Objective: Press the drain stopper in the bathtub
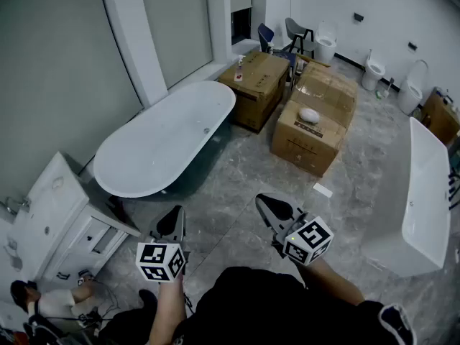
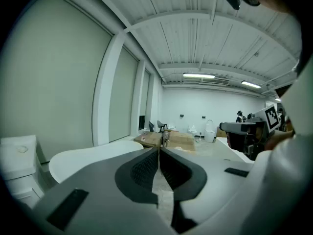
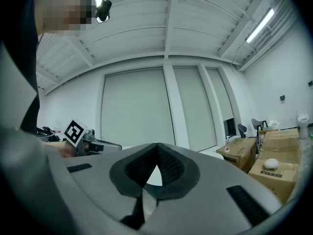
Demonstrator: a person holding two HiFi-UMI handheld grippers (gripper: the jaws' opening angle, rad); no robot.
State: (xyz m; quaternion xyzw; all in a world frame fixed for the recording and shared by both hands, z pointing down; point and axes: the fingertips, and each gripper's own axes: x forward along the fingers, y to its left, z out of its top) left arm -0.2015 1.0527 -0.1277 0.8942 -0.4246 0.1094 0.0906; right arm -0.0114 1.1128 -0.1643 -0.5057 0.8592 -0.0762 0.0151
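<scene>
At the bottom of the frame, the left gripper (image 1: 175, 220) and right gripper (image 1: 267, 205) hover with jaws closed on nothing. Farther up, left of centre, the oval bathtub (image 1: 154, 149) shows a tiny speck, perhaps the drain stopper (image 1: 206, 130).

Head view: from above, steeply down onto the floor (image 1: 237, 185), bathtub (image 1: 169, 139) left of centre. Left gripper view and right gripper view: low, nearly level, tilted ceilingward. All three share the cardboard boxes (image 1: 255, 85).
</scene>
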